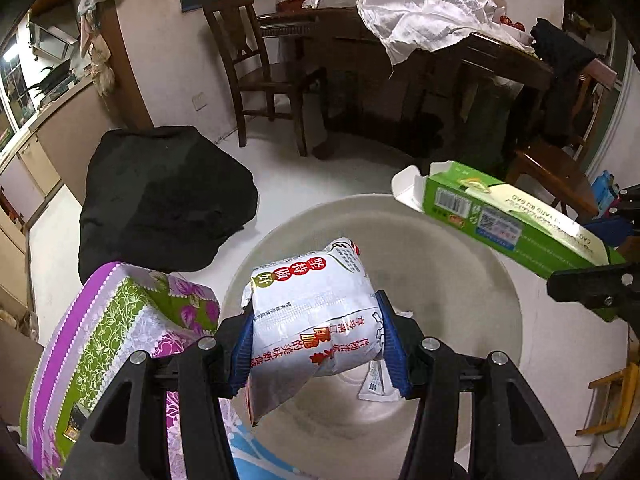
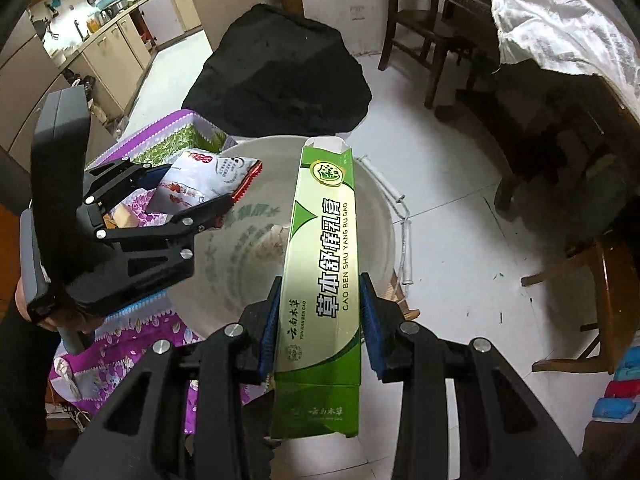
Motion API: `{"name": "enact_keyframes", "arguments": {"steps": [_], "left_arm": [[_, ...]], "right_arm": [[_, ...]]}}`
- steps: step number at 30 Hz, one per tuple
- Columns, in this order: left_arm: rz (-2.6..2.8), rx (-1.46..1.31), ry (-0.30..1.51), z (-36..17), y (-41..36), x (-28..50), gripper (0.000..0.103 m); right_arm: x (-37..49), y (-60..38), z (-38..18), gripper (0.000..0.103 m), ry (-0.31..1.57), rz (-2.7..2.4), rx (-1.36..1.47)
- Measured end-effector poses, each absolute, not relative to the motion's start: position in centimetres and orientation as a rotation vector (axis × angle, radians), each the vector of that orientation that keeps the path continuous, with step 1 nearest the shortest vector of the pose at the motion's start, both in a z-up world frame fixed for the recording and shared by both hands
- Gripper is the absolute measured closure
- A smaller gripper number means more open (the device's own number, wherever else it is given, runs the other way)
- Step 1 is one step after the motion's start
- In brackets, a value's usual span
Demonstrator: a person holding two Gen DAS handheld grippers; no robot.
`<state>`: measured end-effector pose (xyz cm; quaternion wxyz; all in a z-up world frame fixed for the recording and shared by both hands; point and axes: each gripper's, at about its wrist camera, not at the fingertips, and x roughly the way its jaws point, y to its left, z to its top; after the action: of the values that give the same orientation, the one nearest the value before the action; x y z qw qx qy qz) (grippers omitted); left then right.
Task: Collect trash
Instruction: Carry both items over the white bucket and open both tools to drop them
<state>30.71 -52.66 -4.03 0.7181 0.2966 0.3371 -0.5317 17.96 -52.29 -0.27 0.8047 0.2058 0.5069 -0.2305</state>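
Note:
My left gripper is shut on a silver-white snack packet with red print, held above a large pale bucket. A small white wrapper lies on the bucket's bottom. My right gripper is shut on a long green toothpaste box, open at its far end, also over the bucket. In the right wrist view the left gripper and its snack packet hang over the bucket's left rim. The green box reaches in from the right in the left wrist view.
A black bag lies on the white floor behind the bucket. A purple and green floral cloth covers something at the bucket's left. Wooden chairs and a dark table with a white cloth stand farther back. Kitchen cabinets line the left.

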Motion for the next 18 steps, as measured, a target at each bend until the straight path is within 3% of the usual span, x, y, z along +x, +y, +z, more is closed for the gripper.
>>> {"name": "enact_keyframes", "arguments": {"steps": [18], "left_arm": [[-1.123,0.665,0.795,-7.4,-52.6,32.9,0.048]], "right_arm": [[20.8,-54.6,-4.1,0.069,1.168,-0.468,0.470]]}}
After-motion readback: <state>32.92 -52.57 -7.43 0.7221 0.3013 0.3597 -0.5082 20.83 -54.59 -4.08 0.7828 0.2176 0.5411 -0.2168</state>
